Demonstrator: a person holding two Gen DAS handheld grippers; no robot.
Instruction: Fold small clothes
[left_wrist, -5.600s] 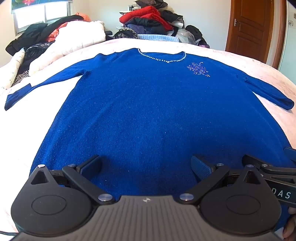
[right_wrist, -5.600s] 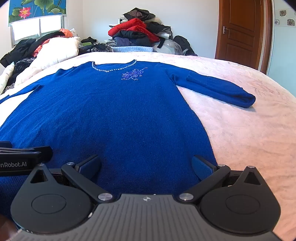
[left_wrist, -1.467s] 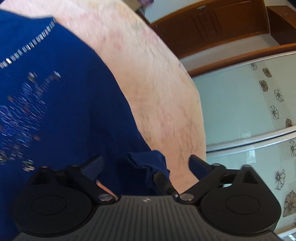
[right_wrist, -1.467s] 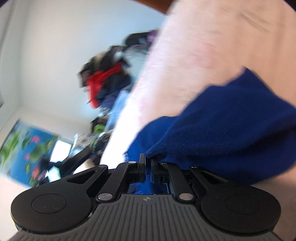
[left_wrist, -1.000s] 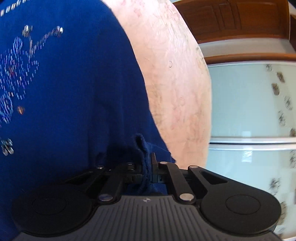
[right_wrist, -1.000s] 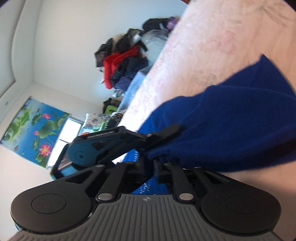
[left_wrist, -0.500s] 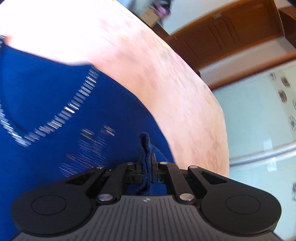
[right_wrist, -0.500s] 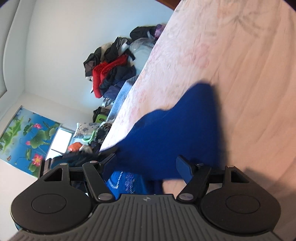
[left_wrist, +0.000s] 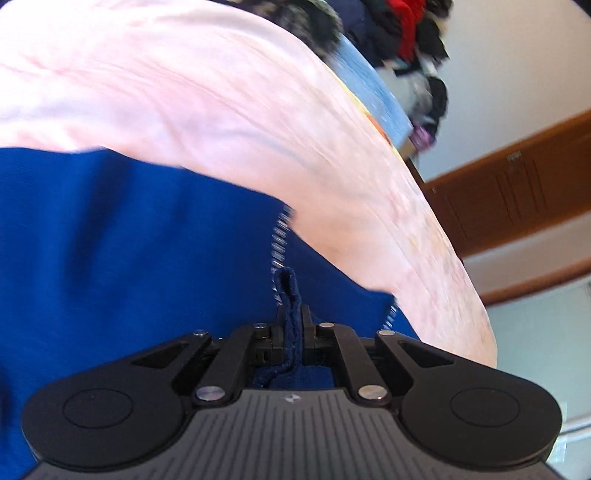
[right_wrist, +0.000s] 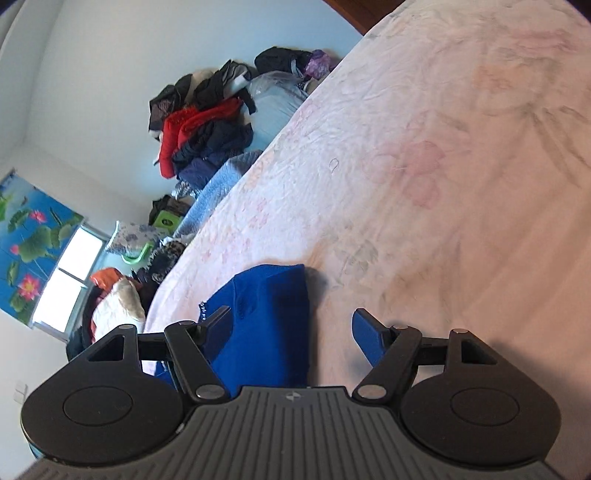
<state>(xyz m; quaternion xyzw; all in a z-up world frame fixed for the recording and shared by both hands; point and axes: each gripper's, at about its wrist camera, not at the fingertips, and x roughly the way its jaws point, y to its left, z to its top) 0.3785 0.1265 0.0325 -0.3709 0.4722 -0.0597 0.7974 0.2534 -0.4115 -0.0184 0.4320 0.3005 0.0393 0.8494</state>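
Right wrist view: pink bedsheet (right_wrist: 443, 155) bare across center and right of frame, open passage there. Blue sweater (right_wrist: 266, 325) folded at lower center-left, between and beside the spread fingers of the right gripper (right_wrist: 291, 332). Clothes pile (right_wrist: 207, 125) blocks upper left, along the bed's far edge. Left wrist view: sweater fills left and lower frame, bare sheet arcs across top and right; wooden door (left_wrist: 517, 199) at far right, off the bed.

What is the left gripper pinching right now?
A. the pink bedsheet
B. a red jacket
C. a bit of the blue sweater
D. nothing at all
C. The left gripper has its jaws shut on a ridge of the blue sweater, which pokes up between them.
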